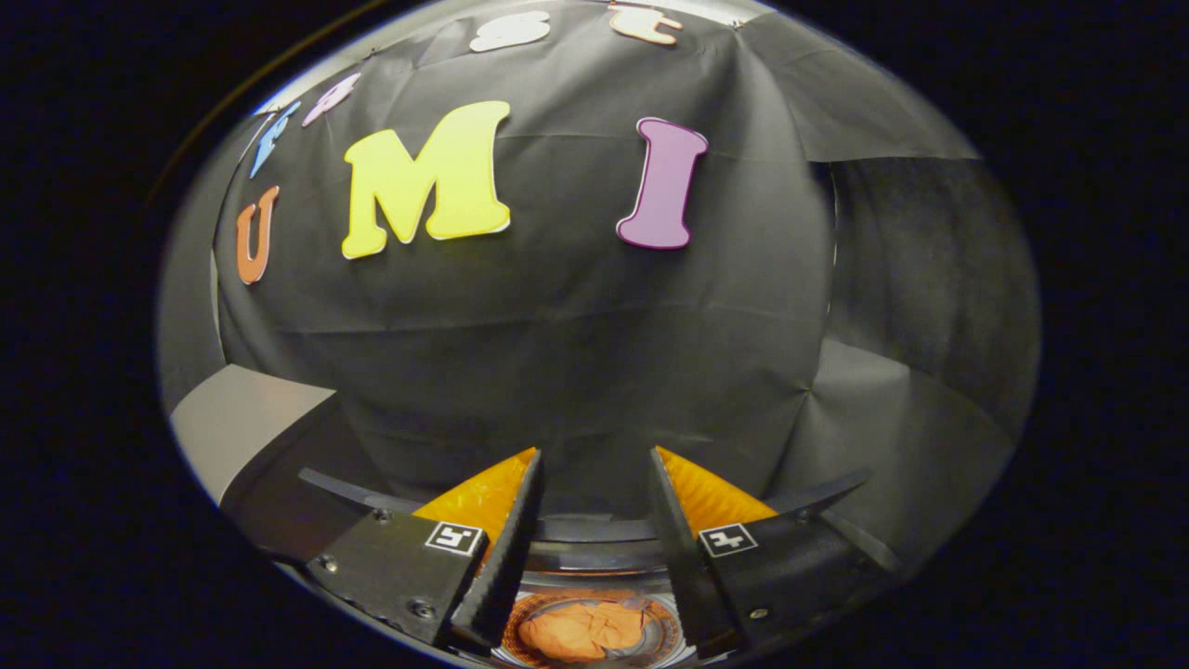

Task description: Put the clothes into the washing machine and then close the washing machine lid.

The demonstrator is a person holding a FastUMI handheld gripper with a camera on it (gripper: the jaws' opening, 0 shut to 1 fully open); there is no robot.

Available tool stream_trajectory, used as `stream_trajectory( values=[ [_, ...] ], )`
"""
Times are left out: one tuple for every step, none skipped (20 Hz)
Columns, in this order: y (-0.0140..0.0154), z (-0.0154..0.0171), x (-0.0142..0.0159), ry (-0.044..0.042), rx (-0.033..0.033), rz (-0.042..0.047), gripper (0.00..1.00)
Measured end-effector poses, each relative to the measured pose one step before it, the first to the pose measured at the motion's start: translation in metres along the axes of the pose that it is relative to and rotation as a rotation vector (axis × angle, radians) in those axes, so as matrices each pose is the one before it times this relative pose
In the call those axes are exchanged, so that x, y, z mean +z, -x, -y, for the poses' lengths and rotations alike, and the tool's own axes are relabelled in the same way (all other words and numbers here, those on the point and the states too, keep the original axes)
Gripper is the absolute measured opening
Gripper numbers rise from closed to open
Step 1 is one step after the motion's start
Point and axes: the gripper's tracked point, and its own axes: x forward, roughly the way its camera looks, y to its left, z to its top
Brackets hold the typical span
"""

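- Gripper view: my gripper has its two fingers spread apart with nothing between them; they pinch nothing and point mostly at the black cloth wall of the booth.
- Taking the round washing machine drum as my landmark: it lies low beneath the fingers, its patterned inner wall ringing the opening, and I see it in the gap between the finger bases.
- Inside that drum sits the crumpled orange cloth garment, bunched in a soft heap at the middle of the drum. It looks to me already in the machine, so I judge the clothes step is done or nearly so.
- A dark curved rim arcs just beyond the drum, passing behind both fingers; I take it for the machine's top edge or its lid, but I cannot tell which.
- Handling, as I judge it: the garment is light, limp and non-fragile, so any fold pinches easily, though loose ends may drape over the drum's rim.
- The lid should be rigid and hinged; I would take it at its free edge, farthest from the hinge, and push down gently.
- A pale flat panel stands well off to the left of the drum.
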Motion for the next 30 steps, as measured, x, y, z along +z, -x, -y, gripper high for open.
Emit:
stream_trajectory(
  values=[
    [0.00316, -0.00001, -0.00115, -0.00026, -0.00498, 0.00978, 0.71],
    [0.00311, -0.00031, -0.00226, 0.00268, -0.00517, 0.00466, 0.71],
    [0.00296, -0.00008, -0.00222, 0.00343, -0.00487, 0.00305, 0.71],
    [0.00397, 0.00049, -0.00314, 0.00082, -0.00456, 0.00073, 0.71],
    [0.00409, 0.00051, -0.00222, 0.00061, -0.00324, -0.00101, 0.71],
    [0.00503, 0.00006, -0.00338, -0.00032, -0.00294, 0.00234, 0.71],
    [0.00378, 0.00003, -0.00251, 0.00325, -0.00164, 0.00385, 0.71],
    [0.00214, -0.00004, -0.00258, 0.00427, -0.00108, 0.00249, 0.71],
    [0.00375, 0.00038, -0.00267, 0.00147, -0.00148, 0.00198, 0.71],
    [0.00257, -0.00008, -0.00286, -0.00076, -0.00099, 0.00053, 0.71],
    [0.00290, 0.00001, -0.00276, -0.00140, -0.00076, -0.00031, 0.71],
    [0.00276, 0.00032, -0.00292, -0.00134, -0.00105, -0.00035, 0.71],
    [0.00281, -0.00004, -0.00232, 0.00164, -0.00076, 0.00012, 0.71],
    [0.00313, 0.00049, -0.00310, 0.00241, -0.00086, -0.00090, 0.71],
    [0.00242, -0.00004, -0.00183, 0.00263, -0.00011, -0.00041, 0.71],
    [0.00173, -0.00057, -0.00254, 0.00126, 0.00091, 0.00063, 0.71],
    [0.00232, 0.00085, -0.00282, -0.00271, 0.00162, 0.00017, 0.71],
    [0.00295, -0.00015, -0.00355, -0.00073, 0.00252, -0.00221, 0.71],
    [0.00261, -0.00056, -0.00380, 0.00315, 0.00425, -0.00355, 0.71],
    [0.00272, 0.00008, -0.00430, 0.00318, 0.00420, -0.00314, 0.71],
    [0.00329, 0.00017, -0.00370, 0.00398, 0.00477, -0.00370, 0.71],
    [0.00224, -0.00052, -0.00508, 0.00433, 0.00604, -0.00481, 0.71],
    [0.00193, -0.00060, -0.00608, 0.00555, 0.00645, -0.00893, 0.72],
    [-0.00182, -0.00165, -0.01553, 0.01526, 0.00909, -0.04247, 0.72],
    [0.00258, -0.00258, -0.01525, 0.00937, 0.01938, -0.04989, 0.83],
    [0.00416, -0.00161, -0.01459, 0.00546, 0.01109, -0.03691, 0.94],
    [0.00211, -0.00316, -0.01272, 0.01722, 0.00051, -0.01630, 0.94],
    [-0.00090, -0.00251, -0.00571, 0.01134, -0.00226, -0.00324, 0.94],
    [0.00236, -0.00412, -0.00566, 0.00197, 0.00500, -0.01169, 0.94],
    [0.00001, -0.00443, -0.00659, -0.00611, 0.00723, -0.01479, 0.94]
  ],
)
